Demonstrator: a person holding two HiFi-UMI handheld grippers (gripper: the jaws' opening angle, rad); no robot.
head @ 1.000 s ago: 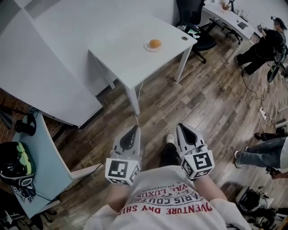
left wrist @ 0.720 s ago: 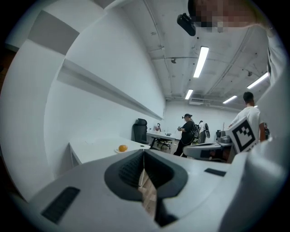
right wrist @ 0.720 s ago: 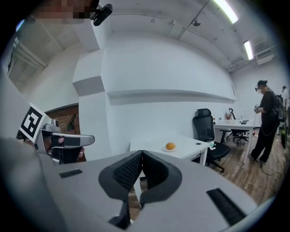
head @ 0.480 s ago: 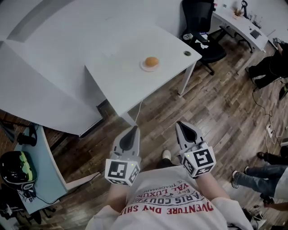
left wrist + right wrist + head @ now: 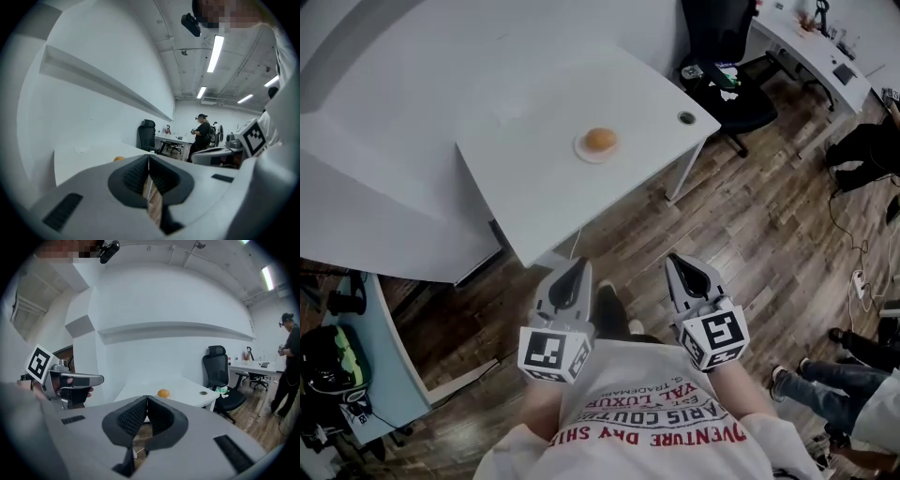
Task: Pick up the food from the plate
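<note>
The left tongs (image 5: 578,269) and right tongs (image 5: 673,262) are both clenched on nothing, over the floor (image 5: 750,234). At twelve o'clock, the food (image 5: 600,140) sits on a plate (image 5: 581,150) on the worktop (image 5: 525,178).

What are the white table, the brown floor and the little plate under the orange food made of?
White rectangular table: probably laminated board; smooth, matte, uniform top. Brown plank floor: wood or wood-look laminate; grain and plank seams show. Small pale round plate under the round orange food: too small to tell, perhaps ceramic or plastic.
</note>
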